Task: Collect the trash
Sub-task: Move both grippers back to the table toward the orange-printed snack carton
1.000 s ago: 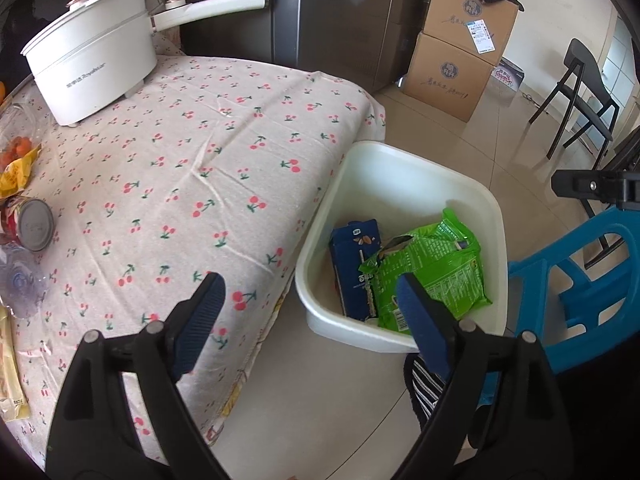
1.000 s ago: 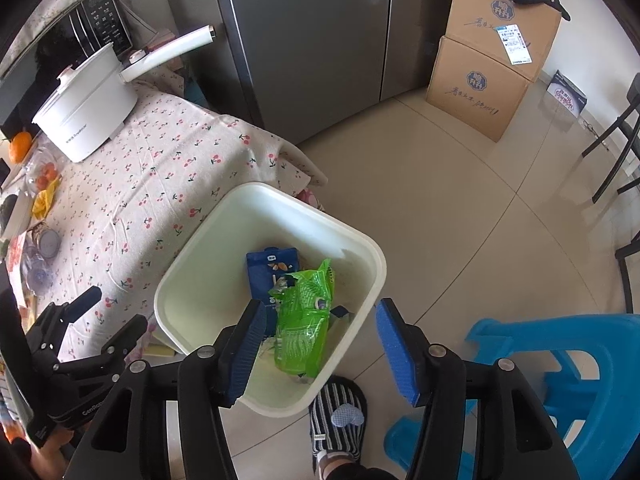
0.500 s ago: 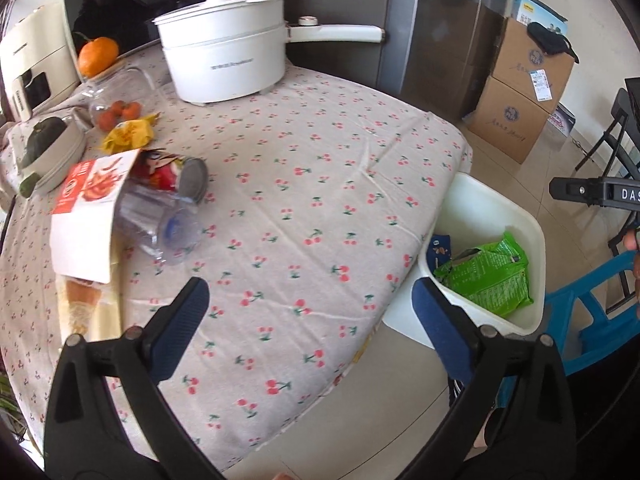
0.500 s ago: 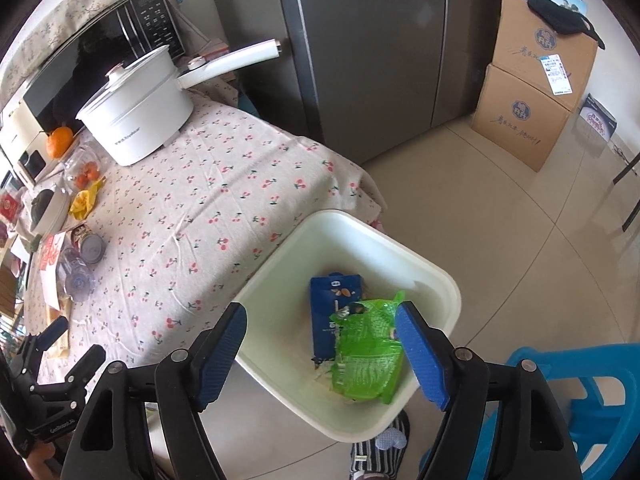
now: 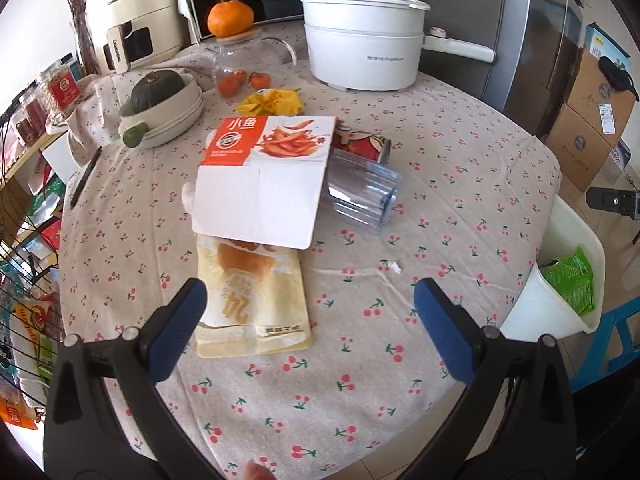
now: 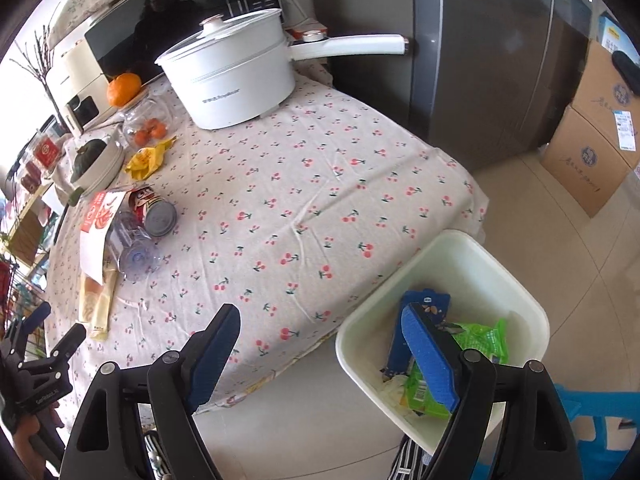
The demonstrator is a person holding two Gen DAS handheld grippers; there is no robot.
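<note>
My left tool hangs over the desk with its jaws wide apart and nothing between them; they have only just finished spreading. My right tool is also apart and empty, its jaws having just been opening, and it hovers over the near desk edge with its right pad in front of the white bin.

From my left tool, the trash lies at twelve o'clock: a yellow bread pouch flat on the cherry cloth, its far end tucked under a red-and-white snack card. At one o'clock a clear plastic cup lies on its side, touching a red can behind it. A crumpled yellow wrapper sits farther back, near the white pot.

The bin stands off the desk at three o'clock and holds a green packet and a blue packet.
</note>
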